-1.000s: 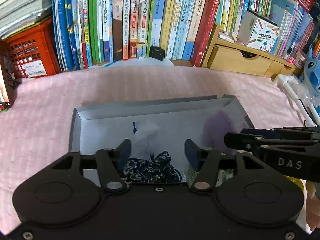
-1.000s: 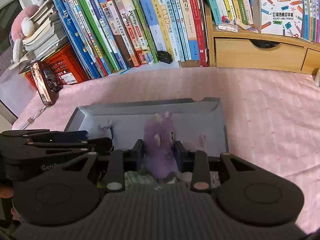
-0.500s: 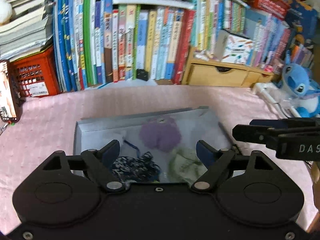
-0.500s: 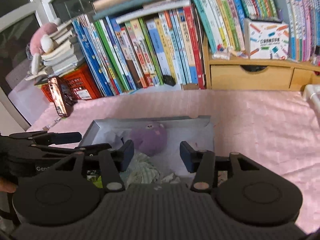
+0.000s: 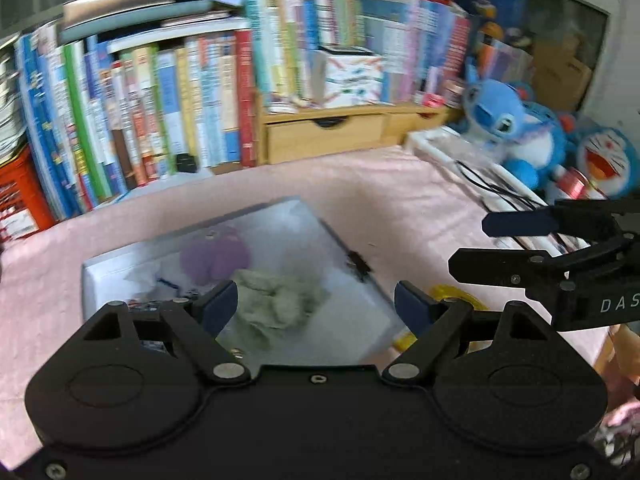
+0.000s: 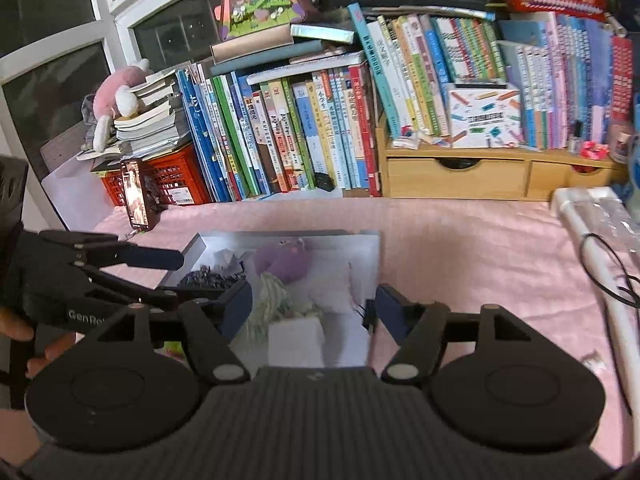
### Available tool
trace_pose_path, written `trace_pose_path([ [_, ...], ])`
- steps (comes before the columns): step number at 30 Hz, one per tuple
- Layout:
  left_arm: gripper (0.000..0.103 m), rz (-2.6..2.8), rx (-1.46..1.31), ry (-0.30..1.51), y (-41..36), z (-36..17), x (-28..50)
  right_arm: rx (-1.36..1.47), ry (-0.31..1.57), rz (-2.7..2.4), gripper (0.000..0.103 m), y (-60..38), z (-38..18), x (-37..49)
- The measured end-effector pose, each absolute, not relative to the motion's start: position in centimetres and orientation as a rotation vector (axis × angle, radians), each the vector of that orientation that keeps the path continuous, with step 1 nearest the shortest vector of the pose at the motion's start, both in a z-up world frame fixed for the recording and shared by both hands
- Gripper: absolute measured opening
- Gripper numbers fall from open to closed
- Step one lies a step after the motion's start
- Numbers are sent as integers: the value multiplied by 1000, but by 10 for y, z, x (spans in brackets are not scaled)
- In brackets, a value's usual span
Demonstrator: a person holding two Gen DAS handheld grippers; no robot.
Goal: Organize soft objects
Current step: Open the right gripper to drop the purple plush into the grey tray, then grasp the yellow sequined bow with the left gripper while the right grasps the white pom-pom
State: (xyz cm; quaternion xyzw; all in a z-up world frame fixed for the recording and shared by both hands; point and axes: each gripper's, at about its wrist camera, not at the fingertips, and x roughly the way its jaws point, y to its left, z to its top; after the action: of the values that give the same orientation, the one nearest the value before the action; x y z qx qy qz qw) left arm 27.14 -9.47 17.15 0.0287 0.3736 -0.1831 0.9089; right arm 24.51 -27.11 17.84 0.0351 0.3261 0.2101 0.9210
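A grey open box [image 5: 105, 276] lies on the pink cloth. In it are a purple plush toy [image 5: 214, 258], a pale green cloth [image 5: 276, 300] and a dark floral cloth [image 5: 158, 305]. My left gripper [image 5: 316, 305] hangs above the box's near end, jaws opening, nothing between them. My right gripper [image 6: 314, 308] hovers over the same box [image 6: 288, 234], jaws opening and empty, with the purple plush [image 6: 284, 258], the striped green cloth [image 6: 272, 296] and the floral cloth [image 6: 208, 276] below. Each view shows the other gripper [image 5: 470, 245] [image 6: 178, 278] from the side.
Books [image 6: 304, 132] line the back, beside a wooden drawer unit [image 6: 460, 174] and a red crate [image 6: 172, 180] with a phone [image 6: 136, 196]. Blue plush toys [image 5: 508, 128] and a white rail with cables [image 6: 592, 248] stand right. A yellow ring [image 5: 456, 294] lies beside the box.
The right gripper let go of the purple plush and the left one of the floral cloth, both left in the box. Both grippers opened, rose and drew back; the left view swung right.
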Motion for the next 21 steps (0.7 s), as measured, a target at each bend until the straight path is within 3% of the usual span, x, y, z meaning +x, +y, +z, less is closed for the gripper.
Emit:
trace_pose_path([
  [21, 85, -558, 168, 891, -185, 147, 252, 18, 655, 295, 86, -332, 126, 154],
])
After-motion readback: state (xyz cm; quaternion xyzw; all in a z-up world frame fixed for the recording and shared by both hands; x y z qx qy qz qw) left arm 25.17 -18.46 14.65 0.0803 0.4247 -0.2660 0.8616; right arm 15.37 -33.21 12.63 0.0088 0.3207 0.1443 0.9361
